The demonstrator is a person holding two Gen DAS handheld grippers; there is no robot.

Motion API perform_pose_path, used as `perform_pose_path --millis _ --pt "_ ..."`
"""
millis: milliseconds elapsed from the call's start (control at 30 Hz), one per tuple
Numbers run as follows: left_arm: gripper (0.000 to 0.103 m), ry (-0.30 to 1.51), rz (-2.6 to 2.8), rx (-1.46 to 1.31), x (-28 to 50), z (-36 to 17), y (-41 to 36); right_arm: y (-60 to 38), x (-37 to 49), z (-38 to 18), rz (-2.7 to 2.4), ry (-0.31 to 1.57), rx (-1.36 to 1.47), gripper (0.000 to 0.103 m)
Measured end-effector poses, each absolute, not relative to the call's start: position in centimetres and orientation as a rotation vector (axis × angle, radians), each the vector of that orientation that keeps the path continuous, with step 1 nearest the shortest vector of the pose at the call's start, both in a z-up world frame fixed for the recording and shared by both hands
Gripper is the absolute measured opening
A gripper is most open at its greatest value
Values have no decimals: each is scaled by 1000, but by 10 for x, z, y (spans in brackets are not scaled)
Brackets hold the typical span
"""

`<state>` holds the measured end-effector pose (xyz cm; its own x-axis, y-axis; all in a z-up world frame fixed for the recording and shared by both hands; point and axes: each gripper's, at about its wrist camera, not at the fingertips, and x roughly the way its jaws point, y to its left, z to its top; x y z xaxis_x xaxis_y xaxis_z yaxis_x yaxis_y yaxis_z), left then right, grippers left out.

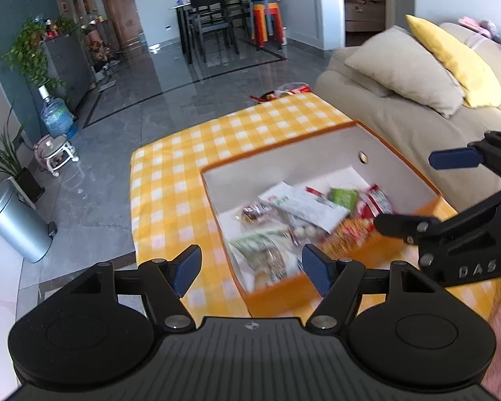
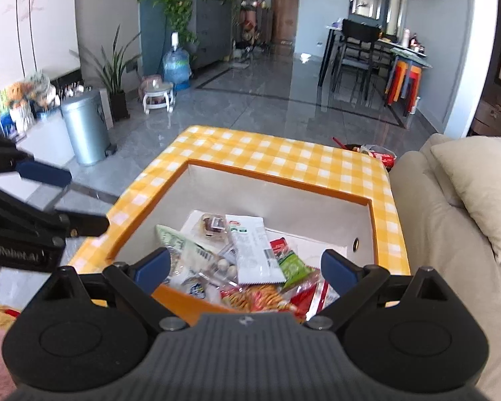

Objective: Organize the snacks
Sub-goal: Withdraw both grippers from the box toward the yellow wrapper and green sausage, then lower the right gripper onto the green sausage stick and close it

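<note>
Below and ahead of our fingers sits the orange box (image 2: 277, 175), open-topped, on the checked tablecloth (image 2: 284, 153). The snacks (image 2: 250, 267) lie inside it in a loose heap at the near end, just past the fingertips of the right gripper (image 2: 247, 267); the far end of the box floor is bare.

Both grippers are empty. The right gripper's jaws stand wide apart with nothing between the pads. The left gripper (image 1: 250, 269) is also well open and holds nothing; its fingers frame the near left corner of the box, clear of the rim.

Handling, as we judge it:
- The packets are light, thin film pouches. We expect them to crinkle, flex and slide over one another.
- The long white packet (image 2: 255, 250) lies on top of the heap and looks flat and fairly stiff. We would take it across its narrow width, near the middle, so it does not droop.
- The green packet (image 2: 294, 265), beside the right finger, is small and soft; a grip on a sealed edge should hold.
- The orange cracker packet (image 2: 254, 297), nearest us, likely holds brittle contents. We would close gently on it.
- The box is rigid card. We would grip a wall if it must be moved.
</note>
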<state>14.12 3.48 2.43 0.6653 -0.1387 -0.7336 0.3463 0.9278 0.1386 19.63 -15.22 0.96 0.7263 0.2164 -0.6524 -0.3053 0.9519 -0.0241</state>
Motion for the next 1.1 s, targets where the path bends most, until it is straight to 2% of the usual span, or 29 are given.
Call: perform_pose_path --millis 300,567,833,900,967,1100 --pt "81 844 -338 329 87 -2 39 -161 127 -7 259 683 -30 94" --pt "81 916 -359 326 53 -27 51 -166 85 -34 237 749 -5 92" --pt "81 974 -383 332 31 -49 61 -181 72 -69 211 848 36 83" --pt "78 994 -387 321 30 -55 64 -180 70 -80 217 881 37 82" --pt "75 1014 -390 309 30 -61 67 -178 70 -91 232 927 46 71" --pt "75 1035 -395 288 33 -68 71 -169 75 -102 266 980 49 68"
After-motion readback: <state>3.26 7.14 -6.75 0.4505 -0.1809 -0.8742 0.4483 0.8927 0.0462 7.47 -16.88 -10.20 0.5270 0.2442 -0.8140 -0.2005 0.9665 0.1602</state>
